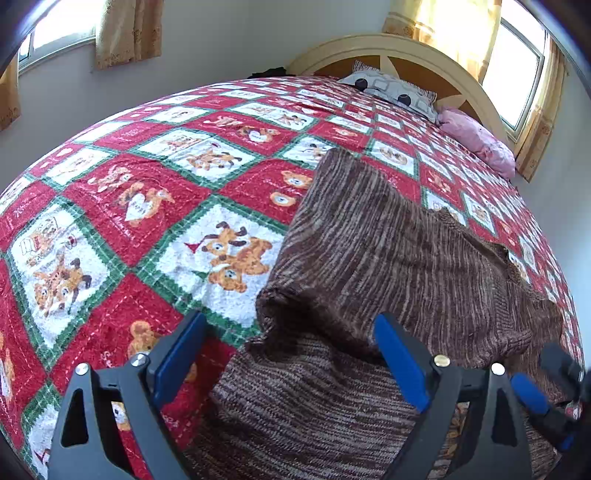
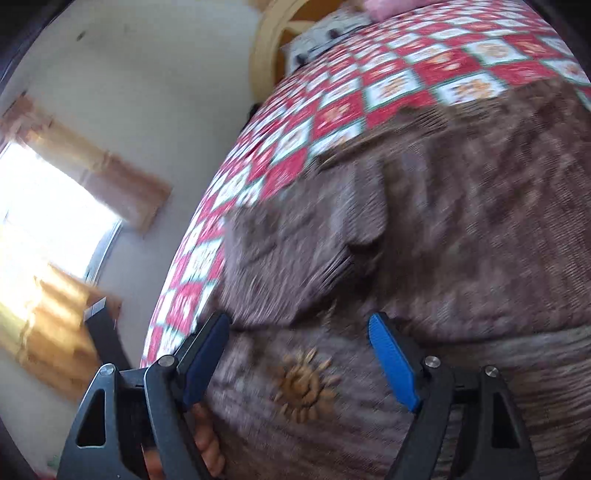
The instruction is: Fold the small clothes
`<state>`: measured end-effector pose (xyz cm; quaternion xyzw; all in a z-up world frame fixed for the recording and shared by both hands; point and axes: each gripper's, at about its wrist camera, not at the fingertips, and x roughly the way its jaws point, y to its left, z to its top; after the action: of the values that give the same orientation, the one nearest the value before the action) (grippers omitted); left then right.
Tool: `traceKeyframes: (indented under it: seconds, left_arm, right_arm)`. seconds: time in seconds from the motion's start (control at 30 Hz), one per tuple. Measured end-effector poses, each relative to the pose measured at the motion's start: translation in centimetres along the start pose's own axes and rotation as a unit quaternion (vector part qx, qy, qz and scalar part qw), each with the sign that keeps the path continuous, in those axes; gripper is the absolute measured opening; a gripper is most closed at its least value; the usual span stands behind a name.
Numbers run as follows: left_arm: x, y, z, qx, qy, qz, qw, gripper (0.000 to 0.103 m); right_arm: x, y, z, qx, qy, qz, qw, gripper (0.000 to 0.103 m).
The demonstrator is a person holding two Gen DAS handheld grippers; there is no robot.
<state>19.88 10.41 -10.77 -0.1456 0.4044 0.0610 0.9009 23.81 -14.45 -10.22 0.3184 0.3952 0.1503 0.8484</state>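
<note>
Both sets of jaws stand wide apart gripping nothing, the left gripper (image 1: 291, 354) and right gripper (image 2: 299, 354) poised over the brown knitted sweater (image 1: 388, 251), lying near-right on the quilt (image 1: 147, 177), one fold made, more apparently left.

A wide bed (image 1: 454, 74) with a curved cream headboard fills the room. A red, white and green checked quilt (image 1: 155, 192) with bear pictures covers it. Near the headboard lie a grey patterned pillow (image 1: 391, 92) and a pink pillow (image 1: 480, 142). The walls are pale. Bright windows (image 1: 517, 74) have golden curtains (image 1: 127, 31).
</note>
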Motion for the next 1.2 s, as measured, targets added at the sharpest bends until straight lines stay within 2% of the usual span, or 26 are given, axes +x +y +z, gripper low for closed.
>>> traceKeyframes:
  seconds: [0.07, 0.13, 0.23, 0.27, 0.4, 0.5, 0.57, 0.63, 0.83, 0.9, 0.97, 1.03, 1.13, 1.2]
  left_arm:
    - [0.0, 0.0, 0.0, 0.001, 0.0, 0.001, 1.0, 0.095]
    - [0.0, -0.1, 0.0, 0.003, 0.001, 0.003, 1.0, 0.096]
    - [0.0, -0.1, 0.0, 0.004, 0.002, 0.0, 1.0, 0.098]
    - [0.0, -0.1, 0.0, 0.003, 0.001, -0.002, 1.0, 0.098]
    - [-0.1, 0.0, 0.0, -0.001, 0.0, -0.007, 1.0, 0.098]
    - [-0.1, 0.1, 0.0, 0.001, 0.001, -0.005, 1.0, 0.098]
    - [0.0, -0.1, 0.0, 0.005, 0.003, 0.0, 1.0, 0.098]
    - [0.1, -0.3, -0.1, 0.01, 0.005, 0.007, 0.9999, 0.098]
    - [0.6, -1.2, -0.1, 0.036, 0.016, 0.045, 0.9982, 0.099]
    - [0.5, -1.0, -0.1, 0.031, 0.016, 0.038, 0.9987, 0.099]
    - [0.3, -1.0, -0.2, 0.027, 0.015, 0.023, 0.9992, 0.099]
    - [-0.3, -0.6, -0.4, 0.028, 0.014, 0.0, 0.9995, 0.099]
    - [-1.8, 0.9, -1.2, 0.036, 0.012, -0.05, 0.998, 0.099]
    - [-3.1, 2.2, -2.0, 0.047, 0.011, -0.066, 0.9967, 0.099]
  right_arm:
    - [0.7, -0.5, 1.2, 0.011, -0.001, -0.003, 1.0, 0.079]
    - [2.5, -0.7, 1.9, 0.022, 0.03, -0.004, 0.999, 0.074]
    - [3.3, 0.6, 2.1, -0.033, 0.027, -0.064, 0.997, 0.02]
    - [3.5, 0.7, 2.0, -0.042, 0.034, -0.064, 0.996, 0.008]
    - [2.0, 1.4, 1.1, -0.082, 0.004, -0.072, 0.994, 0.008]
    - [0.5, 1.5, 0.0, -0.114, -0.017, -0.094, 0.989, 0.008]
    - [1.7, 0.5, -0.2, -0.106, 0.003, -0.101, 0.989, 0.008]
    - [1.8, -0.4, -0.4, -0.099, -0.013, -0.085, 0.991, 0.009]
    - [1.4, -1.7, 0.5, -0.069, 0.001, -0.059, 0.996, 0.013]
    - [0.2, -2.0, 0.5, -0.049, 0.015, -0.058, 0.997, 0.017]
    - [-2.5, -2.4, 0.1, -0.048, 0.008, -0.078, 0.996, 0.018]
    - [-6.7, -2.7, -0.7, -0.072, -0.032, -0.116, 0.99, 0.019]
    - [-13.3, -4.2, -1.5, -0.091, -0.092, -0.142, 0.981, 0.019]
    - [-18.1, -5.5, -2.2, -0.093, -0.118, -0.165, 0.975, 0.02]
